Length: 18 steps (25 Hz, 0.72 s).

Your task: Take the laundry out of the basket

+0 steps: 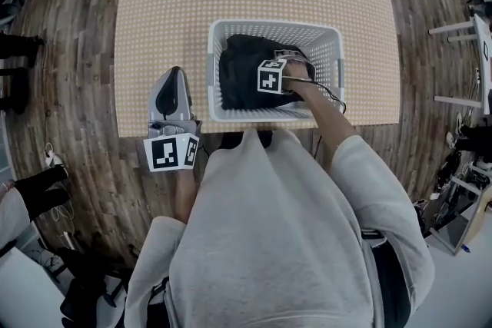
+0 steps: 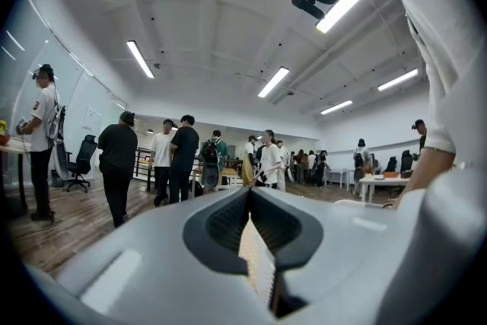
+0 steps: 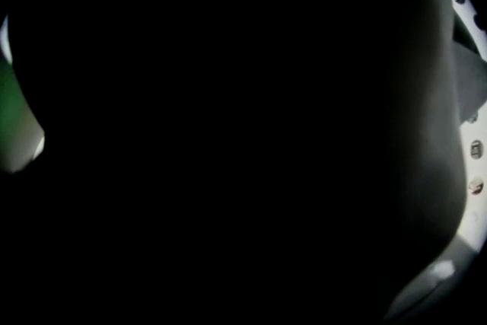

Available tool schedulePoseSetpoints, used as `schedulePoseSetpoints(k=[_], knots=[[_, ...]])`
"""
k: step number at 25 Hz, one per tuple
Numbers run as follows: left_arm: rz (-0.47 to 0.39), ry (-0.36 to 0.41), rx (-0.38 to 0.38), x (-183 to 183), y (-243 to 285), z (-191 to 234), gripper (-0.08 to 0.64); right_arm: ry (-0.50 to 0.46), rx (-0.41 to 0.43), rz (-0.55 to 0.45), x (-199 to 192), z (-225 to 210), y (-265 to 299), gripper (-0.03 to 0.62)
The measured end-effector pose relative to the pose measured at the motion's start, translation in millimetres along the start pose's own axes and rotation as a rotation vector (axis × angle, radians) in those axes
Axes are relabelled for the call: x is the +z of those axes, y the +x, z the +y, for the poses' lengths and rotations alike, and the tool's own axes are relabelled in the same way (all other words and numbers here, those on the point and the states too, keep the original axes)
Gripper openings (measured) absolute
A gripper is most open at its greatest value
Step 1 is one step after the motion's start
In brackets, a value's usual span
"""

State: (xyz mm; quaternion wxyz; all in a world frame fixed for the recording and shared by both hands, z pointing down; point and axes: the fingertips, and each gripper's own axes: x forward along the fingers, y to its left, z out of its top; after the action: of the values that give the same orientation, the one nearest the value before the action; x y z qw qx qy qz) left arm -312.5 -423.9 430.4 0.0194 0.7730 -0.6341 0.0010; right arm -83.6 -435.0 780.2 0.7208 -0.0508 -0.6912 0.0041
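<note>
As the dark laundry (image 1: 242,65) in the basket (image 1: 330,33) appears soft and light, a bunched top fold suits. Right gripper (image 1: 292,61) sits buried in it, its jaws' state indeterminable; left gripper (image 1: 173,77) is closed, empty.

Black laundry (image 1: 244,71) is lying bunched in a white slotted basket (image 1: 231,30); the basket is standing upright on the table (image 1: 165,4).
</note>
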Motion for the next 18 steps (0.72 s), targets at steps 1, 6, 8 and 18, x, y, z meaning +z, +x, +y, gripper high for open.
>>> schedulePoseSetpoints(k=[1,6,8,18], knots=[[0.002,-0.003,-0.003,-0.9,0.8,1.1,0.009,-0.007,-0.002,-0.005,2.0,2.3,-0.2,0.587],[-0.01,-0.036,-0.032,2.9,5.4,-9.2,0.009,-0.028,-0.009,-0.094,8.8,20.5,-18.0,0.293],[-0.016,-0.052,-0.043,3.4,7.0,-11.9,0.009,-0.008,-0.033,-0.147,10.7,26.2,-23.4,0.224],[-0.031,-0.07,-0.047,5.6,5.8,-9.8,0.009,0.066,-0.529,-0.33,5.2,-26.6,-108.7,0.156]])
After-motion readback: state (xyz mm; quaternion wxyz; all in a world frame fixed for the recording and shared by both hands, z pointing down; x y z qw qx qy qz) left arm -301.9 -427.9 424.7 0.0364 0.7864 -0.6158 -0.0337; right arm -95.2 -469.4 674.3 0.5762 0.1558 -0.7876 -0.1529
